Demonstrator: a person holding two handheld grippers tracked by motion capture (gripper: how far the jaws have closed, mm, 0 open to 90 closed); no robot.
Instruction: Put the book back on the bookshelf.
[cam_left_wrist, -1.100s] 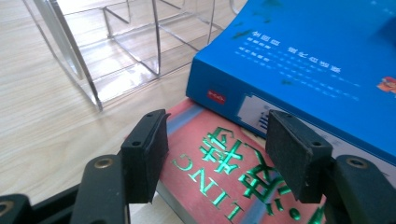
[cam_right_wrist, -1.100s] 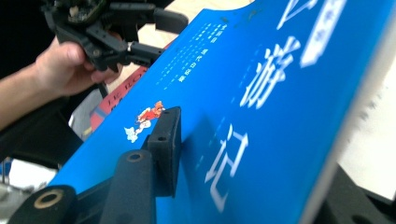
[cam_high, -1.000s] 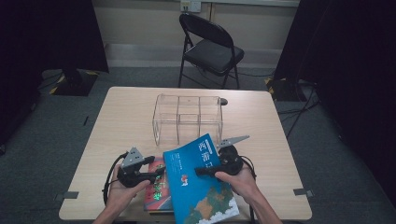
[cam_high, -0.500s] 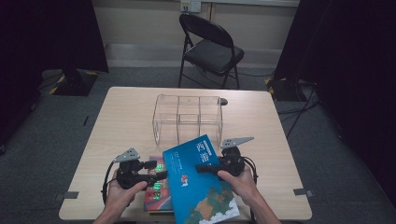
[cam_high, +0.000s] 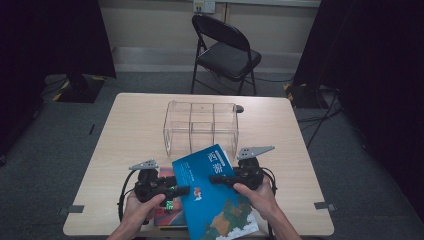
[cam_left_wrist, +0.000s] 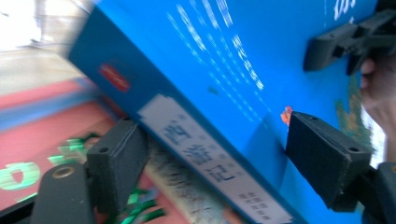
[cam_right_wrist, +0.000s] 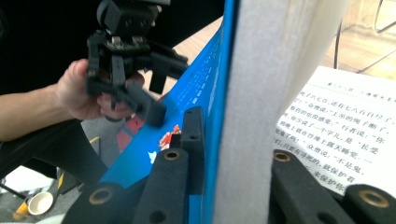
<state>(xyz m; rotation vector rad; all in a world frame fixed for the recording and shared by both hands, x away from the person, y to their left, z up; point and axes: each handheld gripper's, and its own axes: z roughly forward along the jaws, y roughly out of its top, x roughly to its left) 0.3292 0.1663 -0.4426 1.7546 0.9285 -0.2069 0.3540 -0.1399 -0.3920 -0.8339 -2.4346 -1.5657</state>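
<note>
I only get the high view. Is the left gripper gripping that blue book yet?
Observer: In the left gripper view the left gripper has its jaws straddling the blue book at the spine, one jaw under, one over the cover; whether they press it, I cannot tell.
Operator: And the right one?
Observer: The right gripper has its jaws on either side of the cover and some pages.
Operator: Is the book closed?
Observer: No, the right gripper view shows an open printed page.
</note>
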